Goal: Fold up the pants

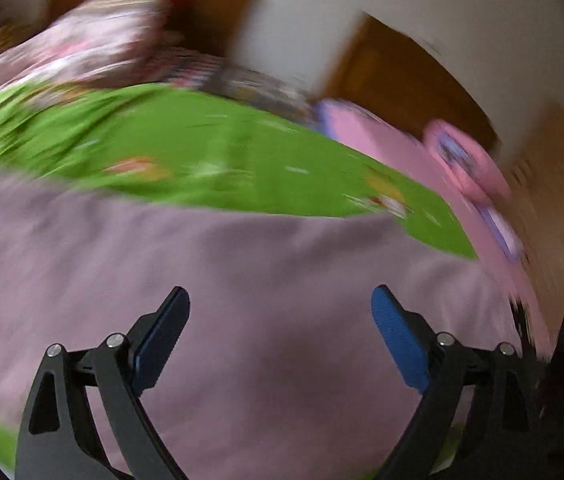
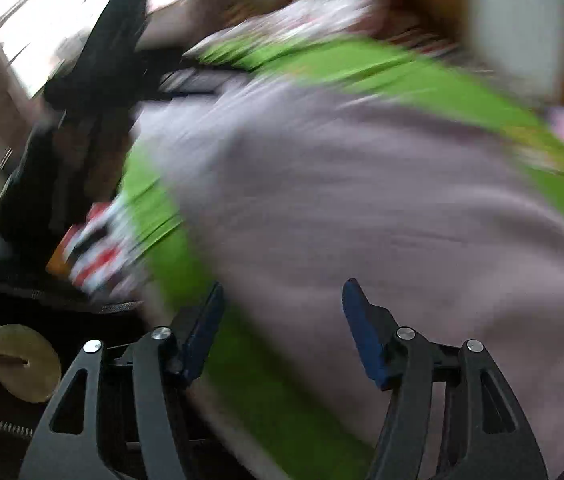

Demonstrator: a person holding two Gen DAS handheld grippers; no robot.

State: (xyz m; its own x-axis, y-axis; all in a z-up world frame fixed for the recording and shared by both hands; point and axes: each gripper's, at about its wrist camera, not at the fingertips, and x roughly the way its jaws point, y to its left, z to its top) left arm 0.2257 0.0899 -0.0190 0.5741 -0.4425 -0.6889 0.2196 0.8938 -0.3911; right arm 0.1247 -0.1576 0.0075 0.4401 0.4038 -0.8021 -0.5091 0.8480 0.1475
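Both pairs of jaws stand released with nothing between them: the left gripper (image 1: 281,304) has its blue pads (image 1: 398,336) spread very wide, and the right gripper (image 2: 283,300) has its own blue pads (image 2: 366,336) parted somewhat less, each pair hanging above cloth without touching it. Directly beneath and just beyond both grippers lie the pants (image 1: 242,288), a pale mauve-pink garment spread flat; from the left wrist it fills the whole lower half of the view, and from the right wrist the same pants (image 2: 382,208) run from the near right up toward the middle. Under them is a bright green bedsheet (image 1: 202,140) with small printed figures, showing as a broad band past the far edge of the garment and as a strip along its left side in the right wrist view, where the bedsheet (image 2: 250,380) also passes just under the left pad. Farther off, on the left wrist side, a pink pillow (image 1: 466,160) with a blue patch sits at the right end of the sheet, and a heap of patterned pink-and-white bedding (image 1: 114,40) rises at the far left. Behind these stand a white wall (image 1: 442,8) and brown wooden panels (image 1: 402,76). From the right wrist, dark furniture (image 2: 98,60) and a bright window (image 2: 62,8) lie to the far left, with a round brass disc (image 2: 26,360) low at the near left. Heavy motion blur smears both views, so finer detail cannot be made out.
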